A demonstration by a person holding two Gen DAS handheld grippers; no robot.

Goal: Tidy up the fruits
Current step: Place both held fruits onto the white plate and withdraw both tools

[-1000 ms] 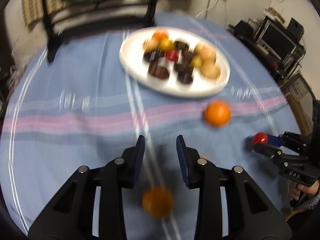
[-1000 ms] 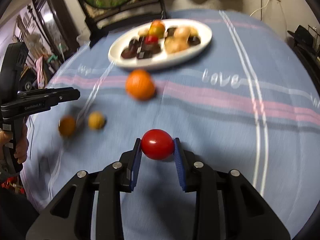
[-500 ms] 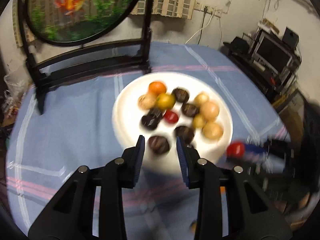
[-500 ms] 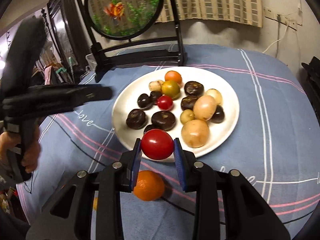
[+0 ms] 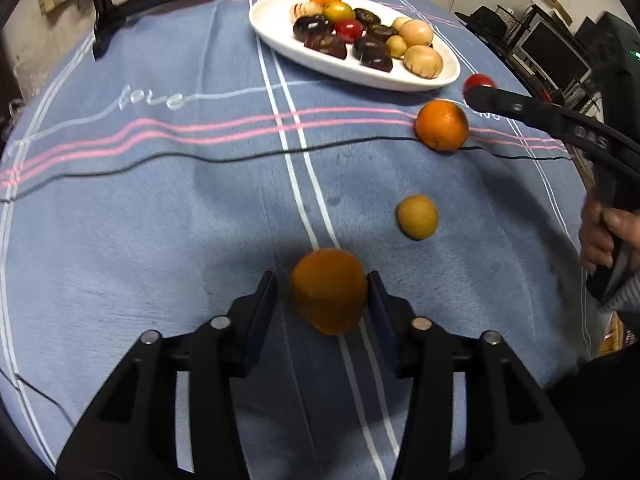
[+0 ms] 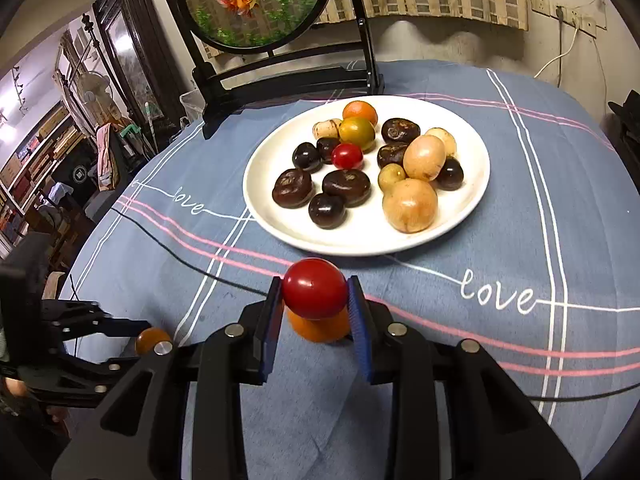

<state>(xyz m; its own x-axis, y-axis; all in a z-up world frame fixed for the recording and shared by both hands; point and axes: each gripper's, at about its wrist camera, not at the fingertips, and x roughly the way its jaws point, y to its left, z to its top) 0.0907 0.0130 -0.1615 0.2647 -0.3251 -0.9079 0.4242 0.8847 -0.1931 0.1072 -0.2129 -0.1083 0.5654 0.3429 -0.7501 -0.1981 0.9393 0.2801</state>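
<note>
My left gripper [image 5: 323, 294] has a small orange fruit [image 5: 328, 290] between its open fingers, low over the blue cloth; the right finger is at the fruit, the left stands a little off. My right gripper [image 6: 314, 300] is shut on a red tomato [image 6: 315, 288], held above a larger orange [image 6: 320, 326] just before the white plate [image 6: 476, 196]. The plate holds several dark, yellow, red and orange fruits. In the left wrist view the plate [image 5: 280, 38] is far ahead, the larger orange [image 5: 441, 125] and a yellow fruit [image 5: 417, 216] lie on the cloth.
A round fish-picture screen on a black stand [image 6: 256, 4] rises behind the plate. A thin black cable [image 5: 200, 160] runs across the cloth. The table edge drops off to the right, with shelves and monitors [image 5: 556, 44] beyond.
My left gripper swung up toward the plate, then came back down around the small orange fruit. My right gripper carried the tomato toward the plate and now holds it over the larger orange.
</note>
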